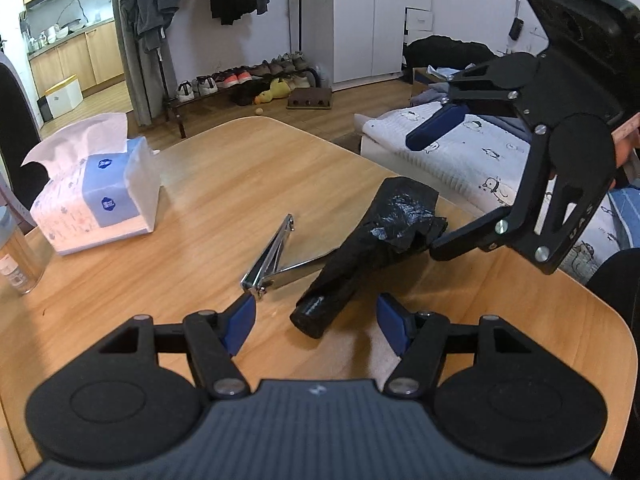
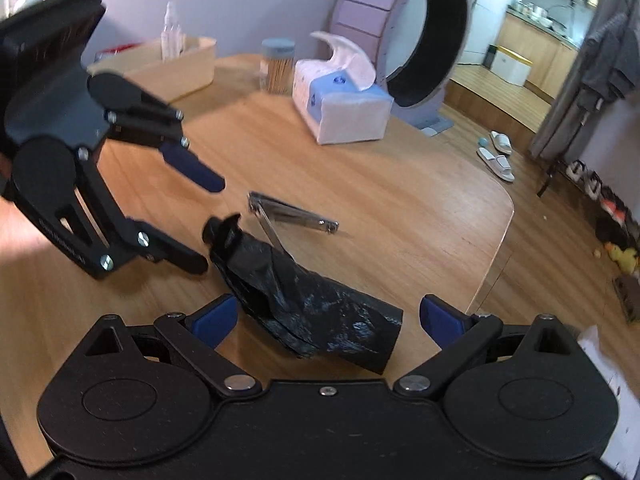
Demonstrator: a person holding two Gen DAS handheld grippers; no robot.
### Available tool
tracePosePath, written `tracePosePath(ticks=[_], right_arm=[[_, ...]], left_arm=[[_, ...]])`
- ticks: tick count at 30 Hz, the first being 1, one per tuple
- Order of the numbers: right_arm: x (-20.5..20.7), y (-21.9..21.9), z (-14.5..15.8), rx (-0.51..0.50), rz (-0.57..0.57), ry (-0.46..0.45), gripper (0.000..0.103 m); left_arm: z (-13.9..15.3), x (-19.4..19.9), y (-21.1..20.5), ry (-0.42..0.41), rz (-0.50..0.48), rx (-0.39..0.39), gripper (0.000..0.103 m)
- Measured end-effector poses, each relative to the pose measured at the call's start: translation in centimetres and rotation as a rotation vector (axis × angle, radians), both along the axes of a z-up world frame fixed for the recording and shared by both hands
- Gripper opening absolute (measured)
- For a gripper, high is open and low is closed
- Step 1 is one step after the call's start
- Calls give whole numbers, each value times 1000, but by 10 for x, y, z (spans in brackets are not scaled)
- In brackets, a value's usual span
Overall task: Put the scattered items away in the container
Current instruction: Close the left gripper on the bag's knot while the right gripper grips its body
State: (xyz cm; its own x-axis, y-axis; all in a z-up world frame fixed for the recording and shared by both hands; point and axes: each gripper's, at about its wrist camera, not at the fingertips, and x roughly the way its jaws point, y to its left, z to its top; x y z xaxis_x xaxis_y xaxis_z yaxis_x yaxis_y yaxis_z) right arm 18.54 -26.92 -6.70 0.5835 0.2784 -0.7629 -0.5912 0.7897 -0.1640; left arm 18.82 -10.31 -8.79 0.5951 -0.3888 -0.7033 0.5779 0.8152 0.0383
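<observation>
A black roll of plastic bags [image 1: 360,256] lies on the wooden table [image 1: 208,184], also in the right wrist view [image 2: 304,304]. An opened metal nail clipper [image 1: 276,256] lies beside it, partly under the roll [image 2: 288,216]. My left gripper [image 1: 316,320] is open, its blue pads either side of the roll's near end; it shows from the side in the right wrist view [image 2: 204,220]. My right gripper [image 2: 326,320] is open around the roll's other end; it also shows in the left wrist view [image 1: 424,192]. A beige container [image 2: 176,68] stands at the table's far left.
A tissue pack [image 1: 96,192] sits on the table, also in the right wrist view [image 2: 340,100]. A jar of toothpicks [image 2: 278,66] stands beside it. A spray bottle [image 2: 172,32] stands in the container. A bed [image 1: 472,156] lies past the table edge.
</observation>
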Motion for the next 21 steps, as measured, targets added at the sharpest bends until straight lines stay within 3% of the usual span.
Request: tracePosePath(ticks=[8,13,17,21], right_arm=[[16,-2,-18,-1,3,60,96],[18,-5,-25,4,-14,90,80],[15,-9,-26,23,-21,90,77],[13,-13,-24,25,-33,80,61]], left_arm=[[-11,6,-8,15,-34,18,62],[-15,5,-11,21,-51,17,54],[-15,6,-8,29,-49,-8,34],[-14,7,-6,36,-56,-13,33]])
